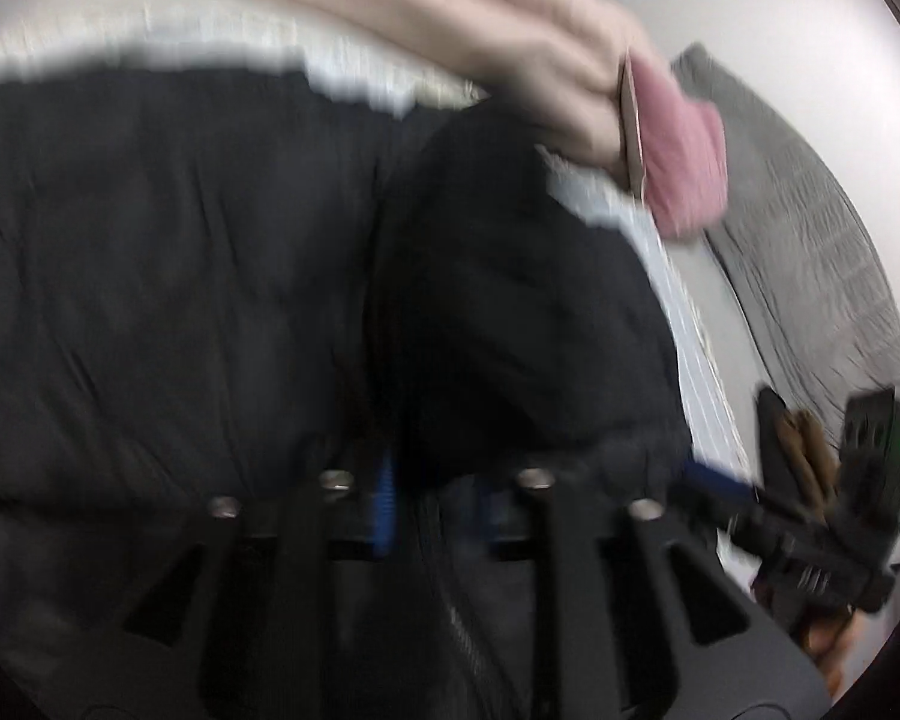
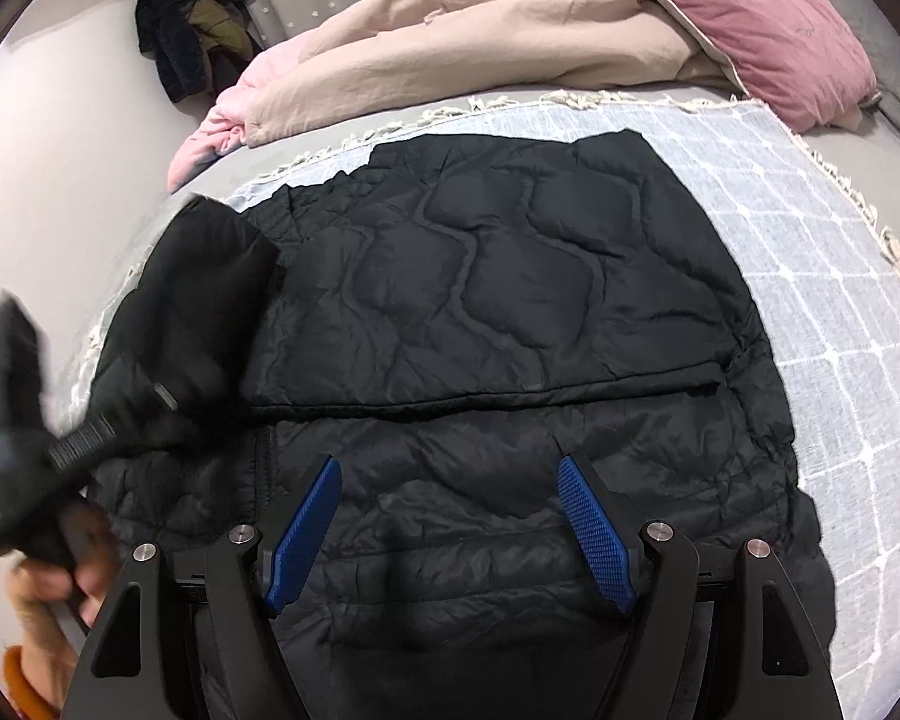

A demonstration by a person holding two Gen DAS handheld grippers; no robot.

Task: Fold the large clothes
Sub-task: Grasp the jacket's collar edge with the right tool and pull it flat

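The black quilted jacket [image 2: 510, 312] is lying spread flat on the pale checked blanket [image 2: 822, 252] covering the bed, directly beneath and ahead of the right claw [image 2: 450, 528], whose blue pads [image 2: 594, 528] are standing wide apart above the fabric without touching it. The left claw [image 1: 432, 492] is pinching a dark fold of the jacket's sleeve between its nearly closed pads, holding it raised at the jacket's left edge. A beige duvet [image 2: 480, 30] and pink pillow [image 2: 762, 30] are lying beyond the jacket.
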